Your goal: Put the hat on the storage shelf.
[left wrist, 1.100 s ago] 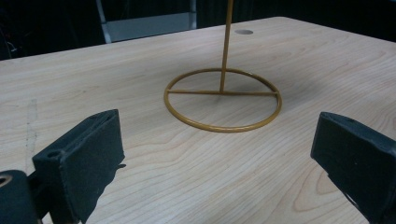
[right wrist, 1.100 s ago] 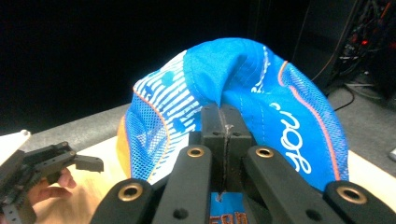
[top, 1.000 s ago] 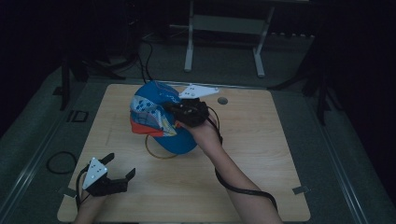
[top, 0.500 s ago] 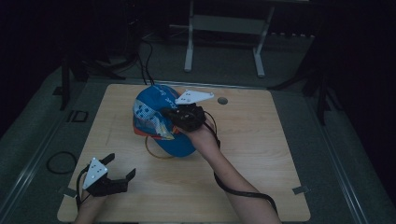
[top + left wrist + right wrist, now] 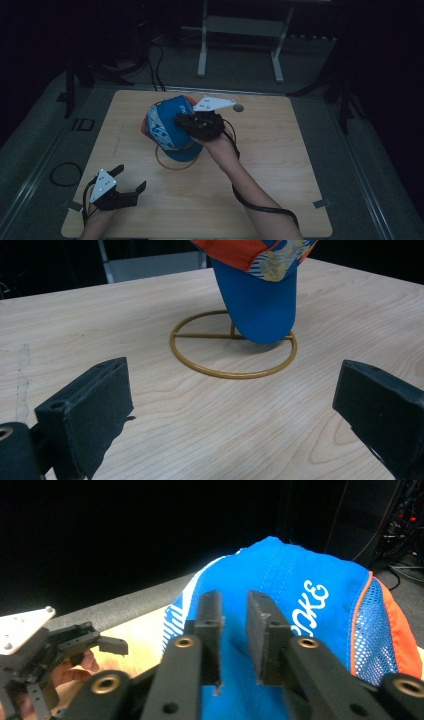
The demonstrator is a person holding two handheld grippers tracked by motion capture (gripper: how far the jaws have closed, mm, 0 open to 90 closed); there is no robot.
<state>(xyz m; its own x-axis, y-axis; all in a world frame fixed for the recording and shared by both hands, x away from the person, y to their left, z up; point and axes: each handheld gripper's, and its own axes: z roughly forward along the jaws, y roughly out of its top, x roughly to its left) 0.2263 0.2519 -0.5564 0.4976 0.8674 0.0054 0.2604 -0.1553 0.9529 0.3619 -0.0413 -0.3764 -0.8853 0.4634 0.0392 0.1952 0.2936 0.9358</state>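
Right tool (image 5: 184, 121) sits at the blue-and-orange mesh cap (image 5: 167, 131) on its gold wire ring stand (image 5: 233, 345) mid-table — jaws just eased apart, narrow gap, not gripping. Left tool (image 5: 131, 180) rests near the table's (image 5: 280, 150) front-left corner — wide open, holding nothing.

A dim room: wooden table (image 5: 280, 170), grey floor (image 5: 310, 65), perhaps a metal stand (image 5: 240, 30) behind.

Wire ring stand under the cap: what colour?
Golden-yellow wire ring stand, clearest in the left gripper view.

Black right gripper (image 5: 187, 121) with grey three-cornered plate.
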